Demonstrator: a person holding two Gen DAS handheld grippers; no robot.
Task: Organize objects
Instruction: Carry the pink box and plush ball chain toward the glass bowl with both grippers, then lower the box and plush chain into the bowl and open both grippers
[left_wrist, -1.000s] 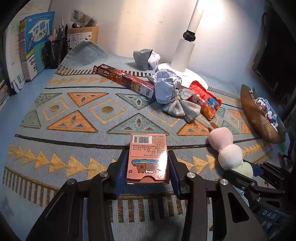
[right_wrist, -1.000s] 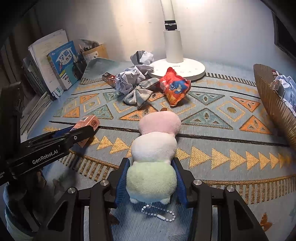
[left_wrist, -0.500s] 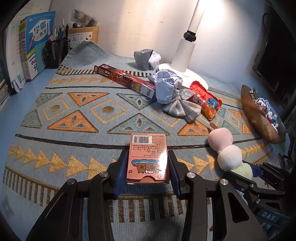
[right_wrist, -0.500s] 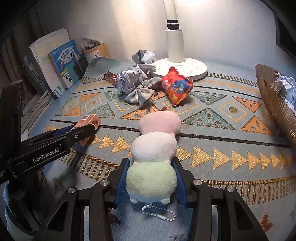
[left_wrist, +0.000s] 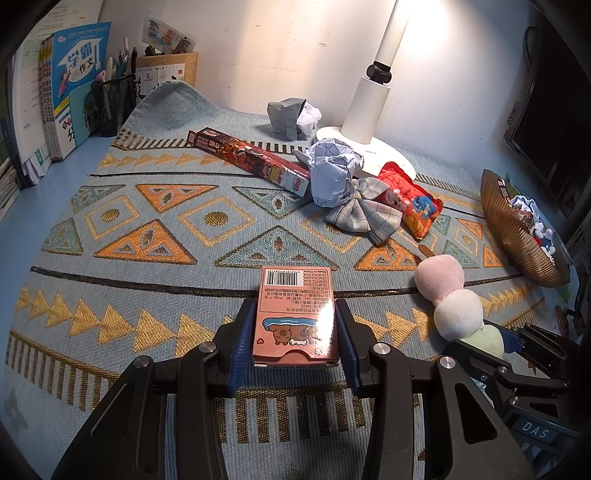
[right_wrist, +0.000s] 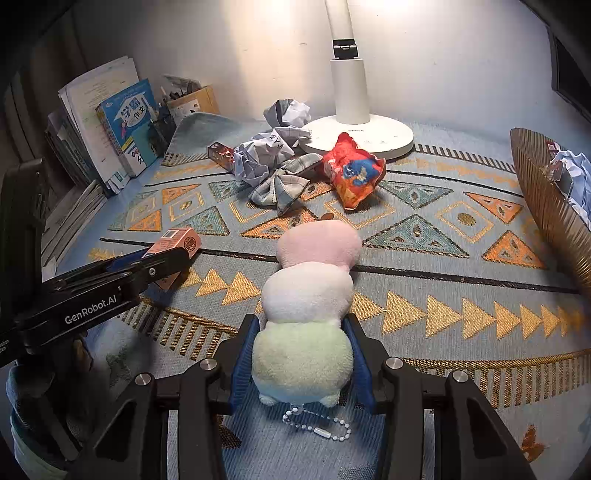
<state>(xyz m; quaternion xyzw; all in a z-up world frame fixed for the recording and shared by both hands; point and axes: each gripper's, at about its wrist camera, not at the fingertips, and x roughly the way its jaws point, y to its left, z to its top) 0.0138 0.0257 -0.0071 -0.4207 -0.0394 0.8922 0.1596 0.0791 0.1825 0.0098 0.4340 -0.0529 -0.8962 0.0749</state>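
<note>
My left gripper (left_wrist: 294, 325) is shut on a pink card box (left_wrist: 295, 314) that lies flat near the mat's front edge; its blue pads press both long sides. The same box (right_wrist: 177, 243) shows at the left of the right wrist view. My right gripper (right_wrist: 302, 347) is shut on the green end of a plush dango skewer (right_wrist: 308, 295), whose pink and white balls reach forward on the mat. A bead chain (right_wrist: 319, 428) trails from the green ball. From the left wrist view the plush (left_wrist: 452, 299) lies at the right.
On the patterned mat (left_wrist: 147, 236) lie a long red box (left_wrist: 251, 160), crumpled paper (left_wrist: 332, 173), a plaid bow (left_wrist: 365, 214) and a red snack bag (left_wrist: 410, 201). A white lamp base (right_wrist: 358, 134) stands behind. A brown ribbed bowl (left_wrist: 517, 236) sits right; books (left_wrist: 74, 92) stand left.
</note>
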